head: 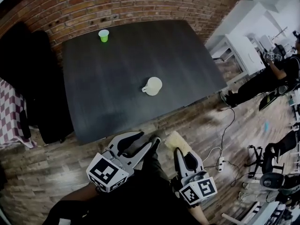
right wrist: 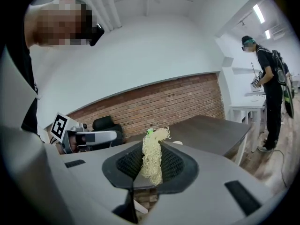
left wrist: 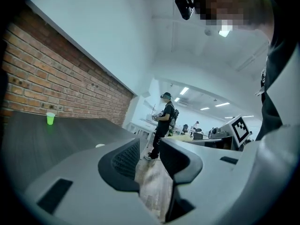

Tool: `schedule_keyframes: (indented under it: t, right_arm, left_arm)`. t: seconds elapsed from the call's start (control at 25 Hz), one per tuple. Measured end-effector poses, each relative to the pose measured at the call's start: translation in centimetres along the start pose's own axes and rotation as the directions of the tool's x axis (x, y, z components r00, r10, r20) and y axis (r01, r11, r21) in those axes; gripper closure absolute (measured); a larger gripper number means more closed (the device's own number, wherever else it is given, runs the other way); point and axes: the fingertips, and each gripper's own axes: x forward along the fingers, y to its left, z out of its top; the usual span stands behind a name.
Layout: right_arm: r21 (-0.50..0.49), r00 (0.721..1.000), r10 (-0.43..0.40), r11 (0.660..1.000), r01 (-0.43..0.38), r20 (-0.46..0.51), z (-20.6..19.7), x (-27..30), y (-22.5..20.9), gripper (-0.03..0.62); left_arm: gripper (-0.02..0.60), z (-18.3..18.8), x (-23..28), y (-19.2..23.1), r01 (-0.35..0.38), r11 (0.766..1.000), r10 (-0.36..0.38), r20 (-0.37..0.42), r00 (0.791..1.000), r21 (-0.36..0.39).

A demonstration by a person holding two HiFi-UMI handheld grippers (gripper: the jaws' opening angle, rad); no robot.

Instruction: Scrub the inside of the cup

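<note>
A white cup [head: 152,86] with a handle stands near the middle of the dark table [head: 117,69]; only its rim [left wrist: 100,146] peeks over a jaw in the left gripper view. Both grippers are held low, in front of the table's near edge and away from the cup. My left gripper [head: 146,138] [left wrist: 149,149] is open, with only floor between its jaws. My right gripper [head: 178,153] [right wrist: 152,165] is shut on a pale yellow fibrous scrubber [head: 177,141] [right wrist: 153,156] that sticks up past the jaws.
A small green cup [head: 103,35] [left wrist: 50,118] stands at the table's far edge by the brick wall [head: 117,3]. Black chairs [head: 28,78] sit left of the table. A power strip and cable [head: 220,161] lie on the wood floor. A person [head: 272,78] stands at the right by a white desk [head: 239,50].
</note>
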Motion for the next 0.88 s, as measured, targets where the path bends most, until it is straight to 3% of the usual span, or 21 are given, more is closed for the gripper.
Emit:
schedule_keyframes:
  t: [0.24, 0.52, 0.72, 0.88]
  right_arm:
    - [-0.026, 0.989, 0.149, 0.988, -0.149, -0.006, 3.1, 6.5, -5.1, 0.503]
    - [-0.033, 0.957, 0.265, 0.962, -0.270, -0.116, 6.1, 13.6, -14.6, 0.503]
    - [0.000, 0.921, 0.340, 0.938, -0.346, -0.190, 6.1, 17.2, -18.5, 0.503]
    - [-0.020, 0.909, 0.351, 0.931, -0.365, -0.226, 5.5, 20.4, -19.7, 0.503]
  left_arm:
    - [0.442, 1.9, 4.6, 4.0, -0.178, 0.984, 0.178, 0.029, 0.984, 0.027]
    - [0.442, 4.1, 14.3, 6.3, -0.285, 0.959, 0.285, 0.012, 0.959, 0.006]
    - [0.442, 4.6, 17.1, 7.5, -0.389, 0.921, 0.389, 0.026, 0.921, -0.015]
    - [0.442, 4.1, 16.9, 9.1, -0.461, 0.887, 0.462, 0.002, 0.887, -0.014]
